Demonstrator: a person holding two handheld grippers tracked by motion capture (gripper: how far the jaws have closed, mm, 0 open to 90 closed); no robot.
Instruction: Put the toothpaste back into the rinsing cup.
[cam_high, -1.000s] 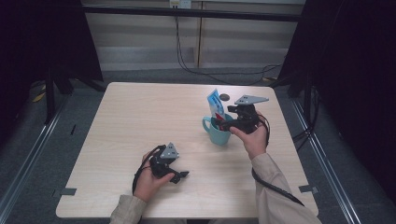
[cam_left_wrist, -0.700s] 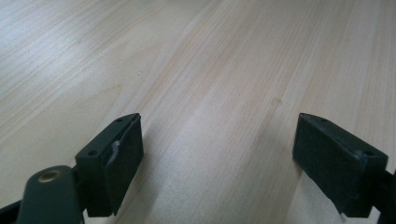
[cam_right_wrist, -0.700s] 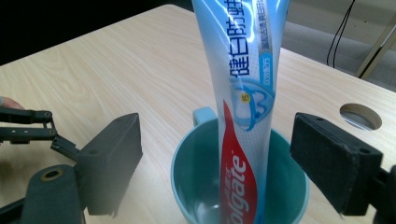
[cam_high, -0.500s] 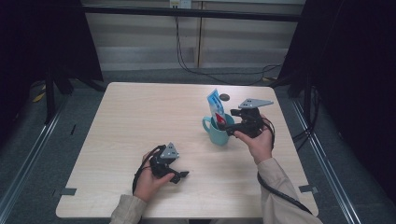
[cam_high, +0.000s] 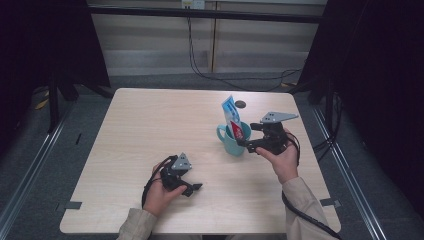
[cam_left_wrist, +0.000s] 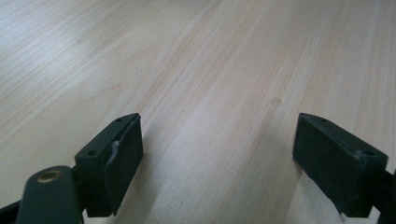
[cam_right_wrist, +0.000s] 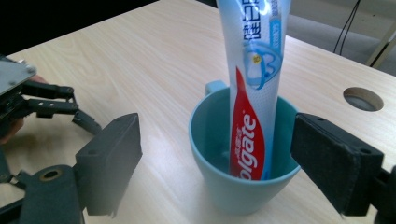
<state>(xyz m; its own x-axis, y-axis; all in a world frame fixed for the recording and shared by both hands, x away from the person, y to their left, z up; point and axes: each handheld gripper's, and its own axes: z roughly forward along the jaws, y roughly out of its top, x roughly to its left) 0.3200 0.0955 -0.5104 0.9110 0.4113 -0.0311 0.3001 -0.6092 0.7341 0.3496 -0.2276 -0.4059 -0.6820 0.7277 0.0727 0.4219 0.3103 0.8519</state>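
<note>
A teal mug (cam_high: 231, 142) stands right of the table's middle, with a blue, white and red toothpaste tube (cam_high: 230, 112) upright inside it, leaning on the rim. My right gripper (cam_high: 246, 145) is just right of the mug, open, its jaws level with the mug and holding nothing. In the right gripper view the mug (cam_right_wrist: 243, 186) and the tube (cam_right_wrist: 254, 93) sit a little beyond my open right gripper (cam_right_wrist: 219, 163). My left gripper (cam_high: 192, 188) rests low near the front of the table, open over bare wood (cam_left_wrist: 217, 158).
The light wooden table (cam_high: 150, 130) has a small round hole (cam_high: 240, 104) behind the mug. Dark curtains and metal floor rails flank the table. The left gripper (cam_right_wrist: 42, 107) also shows at the left of the right gripper view.
My right gripper has drawn back from above the mug, to the right and toward the person. The tube stays in the mug. The left gripper has not moved.
</note>
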